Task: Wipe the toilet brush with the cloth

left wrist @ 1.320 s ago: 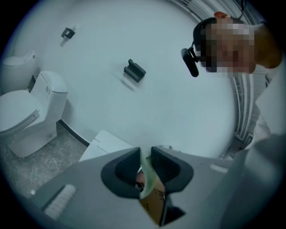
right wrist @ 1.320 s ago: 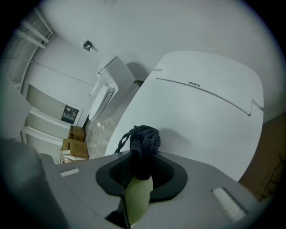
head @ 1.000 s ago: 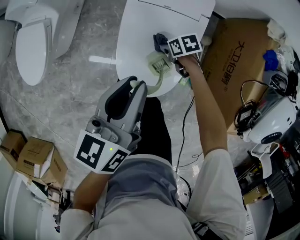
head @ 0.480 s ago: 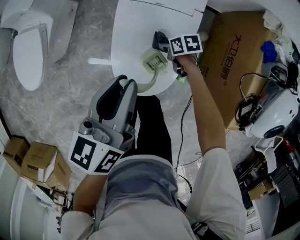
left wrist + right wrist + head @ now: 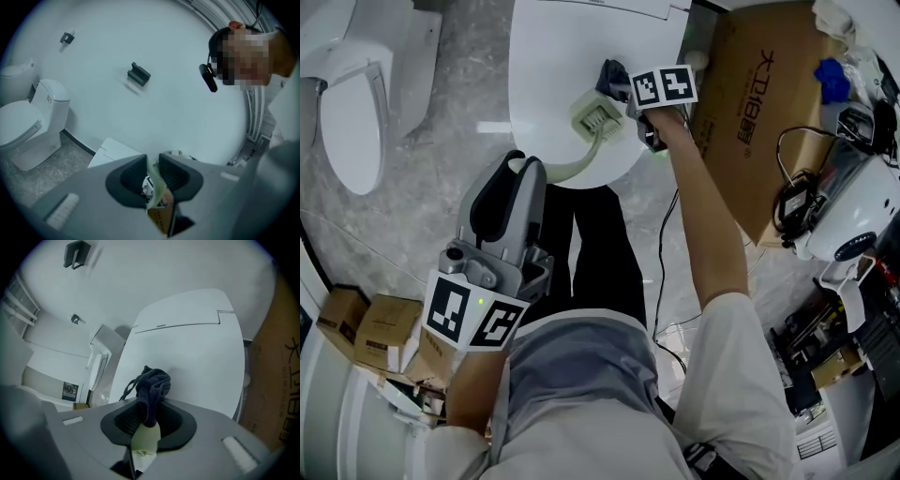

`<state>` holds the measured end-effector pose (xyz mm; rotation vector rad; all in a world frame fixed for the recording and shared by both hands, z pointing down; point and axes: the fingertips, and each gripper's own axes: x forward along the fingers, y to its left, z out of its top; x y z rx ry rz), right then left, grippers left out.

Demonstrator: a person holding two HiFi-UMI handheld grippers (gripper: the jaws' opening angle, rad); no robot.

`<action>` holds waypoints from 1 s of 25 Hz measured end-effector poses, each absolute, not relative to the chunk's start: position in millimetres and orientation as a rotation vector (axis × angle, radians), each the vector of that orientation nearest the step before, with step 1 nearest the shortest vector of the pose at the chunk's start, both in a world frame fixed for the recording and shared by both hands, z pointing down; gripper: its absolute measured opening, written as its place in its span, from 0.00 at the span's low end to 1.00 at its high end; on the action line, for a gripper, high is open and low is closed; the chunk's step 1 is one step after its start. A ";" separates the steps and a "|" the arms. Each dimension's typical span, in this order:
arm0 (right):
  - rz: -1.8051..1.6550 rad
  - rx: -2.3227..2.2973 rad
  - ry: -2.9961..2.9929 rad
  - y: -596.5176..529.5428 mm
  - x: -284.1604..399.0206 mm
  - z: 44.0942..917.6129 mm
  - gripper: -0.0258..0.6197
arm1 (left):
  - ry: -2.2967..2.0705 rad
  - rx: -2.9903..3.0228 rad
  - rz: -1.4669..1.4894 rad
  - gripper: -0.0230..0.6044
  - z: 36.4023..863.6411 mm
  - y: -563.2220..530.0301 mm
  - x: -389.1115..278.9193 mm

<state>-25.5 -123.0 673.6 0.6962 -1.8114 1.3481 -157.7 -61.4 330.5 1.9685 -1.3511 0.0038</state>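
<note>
White toilet lid (image 5: pixel 546 75), shut, used as a spot to work over. Above its front part, pale green toilet brush (image 5: pixel 598 119), held out for wiping. Clamped on the thin handle end, just off the lid's front edge: left hand-held gripper (image 5: pixel 523 169), likely there to hold the brush steady. Squeezed tight on the dark cloth (image 5: pixel 609 75), over the lid's right side and just beside the brush head: right hand-held gripper (image 5: pixel 628 94). Cloth and head touching or not: hard to tell. Only slivers of pale green showing between the jaws in both gripper views. Bristles too small to make out.
</note>
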 end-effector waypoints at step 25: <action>1.318 0.751 -1.794 -76.6 24.3 677.6 0.15 | -1.390 1.955 0.025 0.04 331.4 -52.6 -156.2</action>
